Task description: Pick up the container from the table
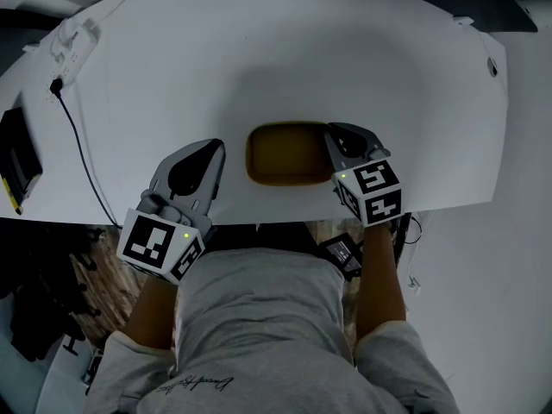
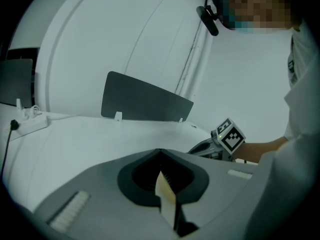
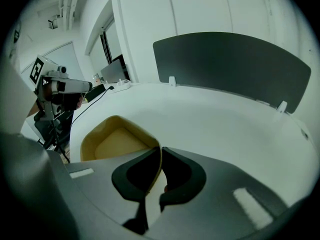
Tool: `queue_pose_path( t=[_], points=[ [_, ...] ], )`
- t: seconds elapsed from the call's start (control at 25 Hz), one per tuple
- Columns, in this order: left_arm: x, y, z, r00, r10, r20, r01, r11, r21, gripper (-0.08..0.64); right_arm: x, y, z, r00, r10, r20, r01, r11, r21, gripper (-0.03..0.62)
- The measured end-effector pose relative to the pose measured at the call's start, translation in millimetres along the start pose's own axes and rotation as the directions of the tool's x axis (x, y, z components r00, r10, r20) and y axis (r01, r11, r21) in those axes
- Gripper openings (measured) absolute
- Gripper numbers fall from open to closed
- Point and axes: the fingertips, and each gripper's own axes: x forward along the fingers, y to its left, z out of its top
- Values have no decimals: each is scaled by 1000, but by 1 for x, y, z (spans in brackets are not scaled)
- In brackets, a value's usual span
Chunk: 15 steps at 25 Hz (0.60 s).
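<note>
A shallow yellow-brown container (image 1: 287,153) lies on the white table (image 1: 285,50) near its front edge. My right gripper (image 1: 335,142) reaches over the container's right end and is shut on its rim. In the right gripper view the thin yellow wall (image 3: 156,156) runs between the two dark jaws of the right gripper (image 3: 160,156), and the container's hollow (image 3: 117,141) shows to the left. My left gripper (image 1: 212,151) rests a short gap to the left of the container, not touching it. Its jaws look shut, with a pale cream strip (image 2: 165,194) at their seam.
A white power strip (image 1: 71,43) and a black cable (image 1: 82,158) lie at the table's left. A dark device (image 1: 17,149) sits beyond the left edge. A grey divider panel (image 3: 230,66) stands at the table's far side. The person's torso (image 1: 259,317) is close against the front edge.
</note>
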Motion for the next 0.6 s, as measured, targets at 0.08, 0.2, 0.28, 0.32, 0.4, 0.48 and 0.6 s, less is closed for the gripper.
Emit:
queue_pose_path(
  t=[0.08,0.2,0.28,0.32,0.4,0.48,0.6],
  points=[
    [-2,-2,3,1000,-1,4,1,1000,5,-3,-5,0,2,1000,-5,8,5,1000,3,34],
    [-5,-5,7,1000,-3,16,3,1000,17,-3,-13,1,5,1000,-9,24,9,1000,9,32],
    [-7,-7,10,1000,-5,24,4,1000,26,-3,-19,2,7,999,-11,33,11,1000,11,32],
    [-9,-8,12,1000,-6,29,5,1000,30,-3,-22,2,8,999,-12,36,12,1000,11,32],
    [-11,-11,14,999,-8,38,7,999,36,-3,-28,4,9,999,-15,45,14,1000,13,32],
    [-14,-14,17,999,-8,38,7,999,35,-3,-34,6,10,998,-18,55,17,1000,17,32],
    [-18,-16,20,999,-10,43,8,999,39,-3,-44,9,12,997,-24,68,22,999,25,32]
  ],
)
